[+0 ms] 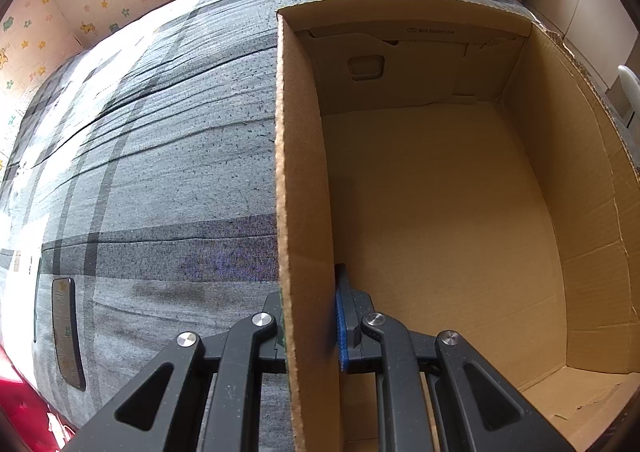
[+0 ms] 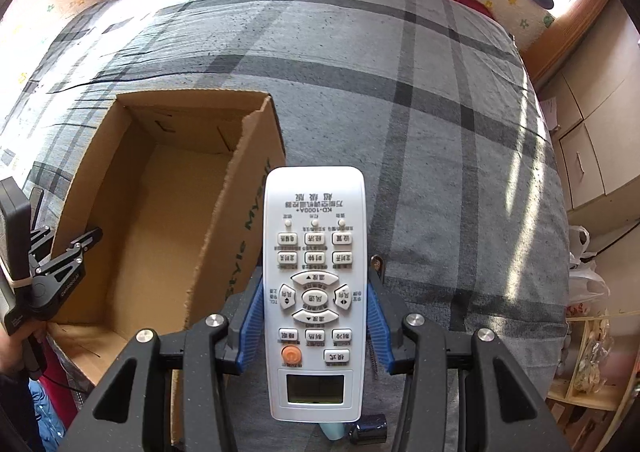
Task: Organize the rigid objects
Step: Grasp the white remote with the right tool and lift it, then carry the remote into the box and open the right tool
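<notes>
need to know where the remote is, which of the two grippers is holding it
The right gripper: its blue pads clamp the white remote. The left gripper grips the cardboard box wall.

Plaid bed [image 2: 440,124] w/ cardboard box [image 2: 256,172], phone [image 1: 66,332].

The open brown cardboard box [image 2: 160,212] stands on the bed with the grey checked cover [image 2: 420,112]. The left gripper [image 1: 310,326] sits astride the box's left wall — one finger outside, one inside. To the right of the box, the right gripper [image 2: 314,316] holds the white rectangular remote control [image 2: 315,292] above the bed. A flat dark phone [image 1: 68,332] lies on the bed, left of the box.
</notes>
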The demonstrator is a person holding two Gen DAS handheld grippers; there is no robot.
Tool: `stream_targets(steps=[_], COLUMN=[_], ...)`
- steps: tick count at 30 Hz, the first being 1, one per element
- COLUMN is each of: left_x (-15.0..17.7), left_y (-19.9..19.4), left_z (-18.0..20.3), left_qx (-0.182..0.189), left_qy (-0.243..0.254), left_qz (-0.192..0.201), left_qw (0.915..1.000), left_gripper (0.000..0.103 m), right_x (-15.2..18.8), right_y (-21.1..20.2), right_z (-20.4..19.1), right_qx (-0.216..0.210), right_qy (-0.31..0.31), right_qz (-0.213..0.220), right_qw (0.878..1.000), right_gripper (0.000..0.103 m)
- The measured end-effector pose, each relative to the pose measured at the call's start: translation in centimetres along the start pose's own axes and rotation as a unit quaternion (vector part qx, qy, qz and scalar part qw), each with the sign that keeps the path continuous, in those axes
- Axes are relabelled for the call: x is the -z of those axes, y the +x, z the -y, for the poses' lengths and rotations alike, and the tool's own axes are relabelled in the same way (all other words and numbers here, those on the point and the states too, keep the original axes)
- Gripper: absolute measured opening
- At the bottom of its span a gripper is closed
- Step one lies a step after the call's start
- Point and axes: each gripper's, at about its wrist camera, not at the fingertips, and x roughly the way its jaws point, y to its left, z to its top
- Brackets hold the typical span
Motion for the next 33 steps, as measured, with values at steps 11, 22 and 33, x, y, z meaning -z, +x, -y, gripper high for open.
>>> stream_targets(steps=[11, 22, 33], left_x=[0.0, 0.2, 0.2], left_y=[-0.4, -0.1, -0.1], left_z=[-0.1, -0.3, -0.6], left_qx=[-0.001, -0.001, 0.002], left_qy=[-0.004, -0.005, -0.007], left_qz=[0.002, 0.002, 0.003], left_qw=[1.0, 1.0, 1.0], left_gripper=[0.014, 0.014, 0.014], right_x=[-1.6, -2.8, -3.5], right_y=[-0.2, 2.2, 7.4], right_z=[-5.6, -11.0, -14.3], right_qx=[-0.025, -0.059, -0.088], right_qy=[-0.038, -0.054, -0.037], right_qz=[0.008, -0.007, -0.047], right_qw=[0.999, 0.997, 0.994], right_gripper=[0.049, 0.049, 0.049])
